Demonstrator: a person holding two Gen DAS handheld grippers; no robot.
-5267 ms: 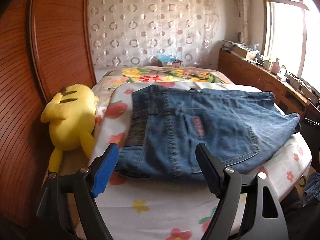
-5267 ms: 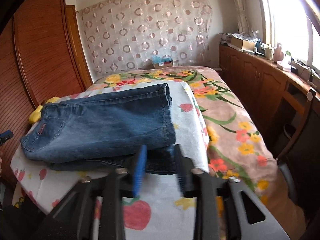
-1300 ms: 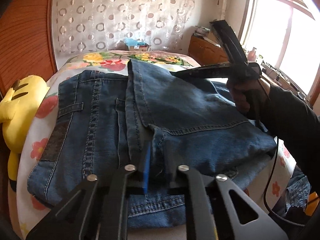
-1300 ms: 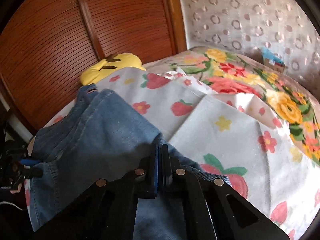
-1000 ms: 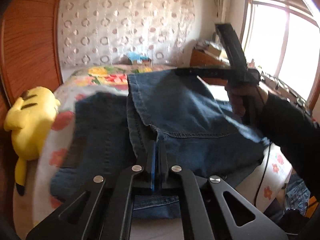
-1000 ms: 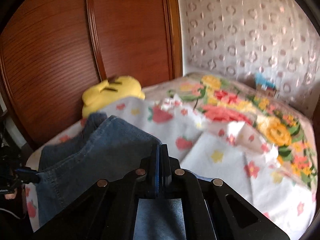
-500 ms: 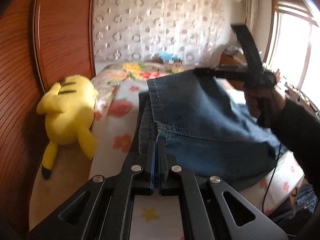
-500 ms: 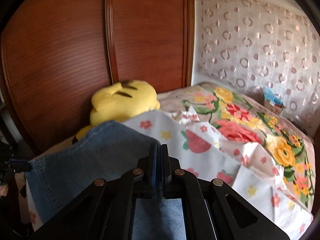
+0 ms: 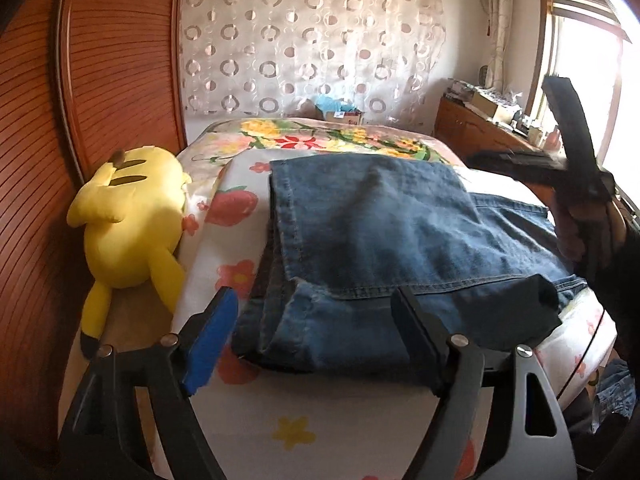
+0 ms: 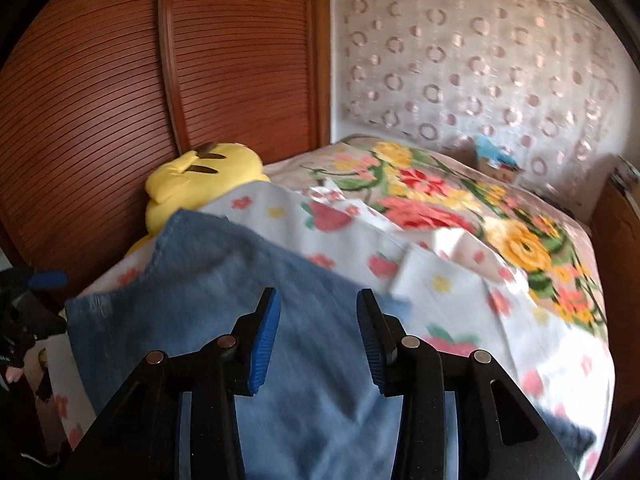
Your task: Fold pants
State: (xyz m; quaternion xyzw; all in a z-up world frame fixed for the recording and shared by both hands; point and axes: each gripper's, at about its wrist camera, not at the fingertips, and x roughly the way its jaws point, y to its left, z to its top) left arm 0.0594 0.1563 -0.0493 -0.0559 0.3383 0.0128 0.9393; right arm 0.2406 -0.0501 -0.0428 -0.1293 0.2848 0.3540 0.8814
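Nearest the left wrist camera, the left gripper (image 9: 316,332) stands with its jaws spread wide, having just been opening; the near hem of the folded jeans (image 9: 384,248) lies beyond and between the tips, but the pads press on nothing. In the right wrist view the right gripper (image 10: 318,330) has also just been parting its jaws, and they stand partly apart over the denim, which passes beneath them without being pinched. The jeans lie folded on the white flower-print sheet (image 9: 320,432) at the near end of the bed. Just left of the sheet, a yellow plush toy (image 9: 132,224) lies against the wooden slatted wardrobe (image 9: 100,72). At the right edge of the left view, the person's hand (image 9: 588,224) holds the other gripper's handle above the jeans. Farther off lie a floral bedspread (image 10: 460,200), a patterned curtain (image 9: 312,40) and a bright window (image 9: 580,80).
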